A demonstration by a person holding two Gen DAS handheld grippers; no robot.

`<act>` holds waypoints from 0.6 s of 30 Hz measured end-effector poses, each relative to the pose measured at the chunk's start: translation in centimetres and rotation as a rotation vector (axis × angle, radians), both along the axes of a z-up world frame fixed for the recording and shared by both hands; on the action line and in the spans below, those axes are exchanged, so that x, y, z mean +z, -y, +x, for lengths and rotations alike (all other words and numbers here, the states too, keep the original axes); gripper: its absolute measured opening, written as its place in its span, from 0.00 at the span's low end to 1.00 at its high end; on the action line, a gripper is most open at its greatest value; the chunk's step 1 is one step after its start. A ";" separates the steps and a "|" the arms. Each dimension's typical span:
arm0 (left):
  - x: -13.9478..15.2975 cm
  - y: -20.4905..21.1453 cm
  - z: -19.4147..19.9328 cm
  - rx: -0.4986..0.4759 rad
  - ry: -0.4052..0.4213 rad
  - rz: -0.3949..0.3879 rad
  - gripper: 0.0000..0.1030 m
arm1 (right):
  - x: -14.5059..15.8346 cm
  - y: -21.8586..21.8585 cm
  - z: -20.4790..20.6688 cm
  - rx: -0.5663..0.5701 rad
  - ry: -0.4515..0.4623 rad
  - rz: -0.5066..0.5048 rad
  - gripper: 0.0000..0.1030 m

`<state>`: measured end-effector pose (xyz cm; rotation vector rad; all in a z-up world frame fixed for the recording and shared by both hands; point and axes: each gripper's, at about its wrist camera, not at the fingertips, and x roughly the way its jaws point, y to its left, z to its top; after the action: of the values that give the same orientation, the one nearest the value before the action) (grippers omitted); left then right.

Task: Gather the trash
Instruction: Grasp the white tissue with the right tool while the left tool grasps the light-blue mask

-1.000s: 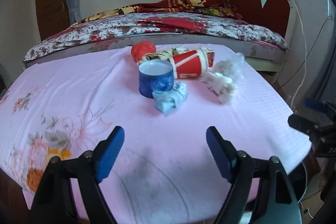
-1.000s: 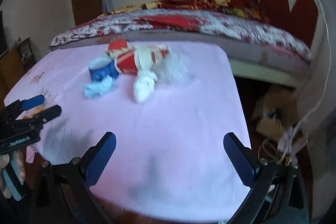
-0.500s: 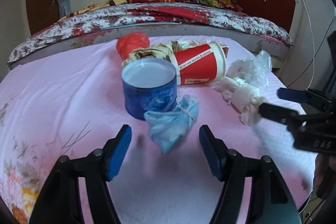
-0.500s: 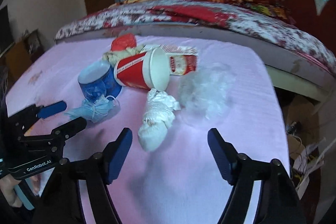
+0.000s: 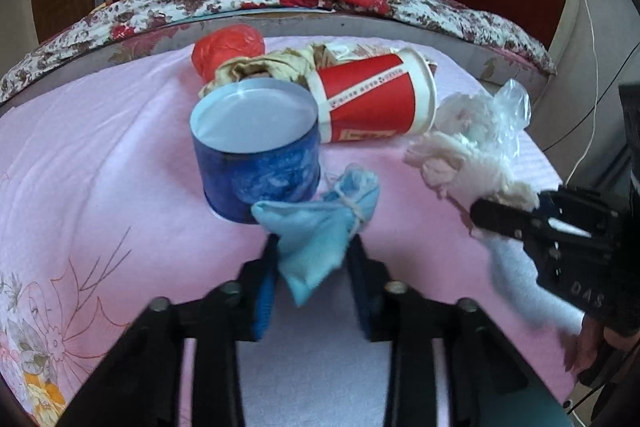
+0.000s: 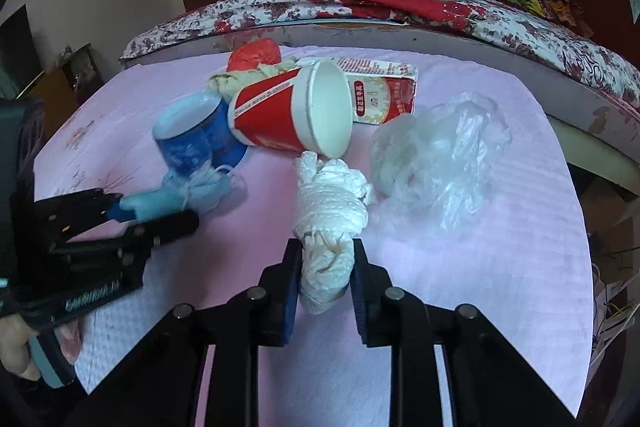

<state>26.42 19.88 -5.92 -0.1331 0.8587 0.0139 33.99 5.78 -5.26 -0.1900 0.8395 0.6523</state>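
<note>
Blue wad [image 5: 320, 227] pinched in left hand-held gripper [image 5: 312, 267]; white wad [image 6: 328, 227] pinched in right [image 6: 326, 267].

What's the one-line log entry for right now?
left gripper: shut on blue wad | right gripper: shut on white wad | both on pink sheet

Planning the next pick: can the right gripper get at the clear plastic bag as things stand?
Probably not yet: the right gripper is shut on the white tissue wad. The clear plastic bag lies just beyond, uncovered.
</note>
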 end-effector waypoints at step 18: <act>3.6 1.1 -6.8 -0.001 0.148 -0.095 0.05 | 4.3 8.0 -7.3 -0.076 0.094 0.015 0.24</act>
<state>19.63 18.80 -2.33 -0.2204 0.7118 -0.0376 26.71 -2.23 -0.94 -0.1731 0.7475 0.5735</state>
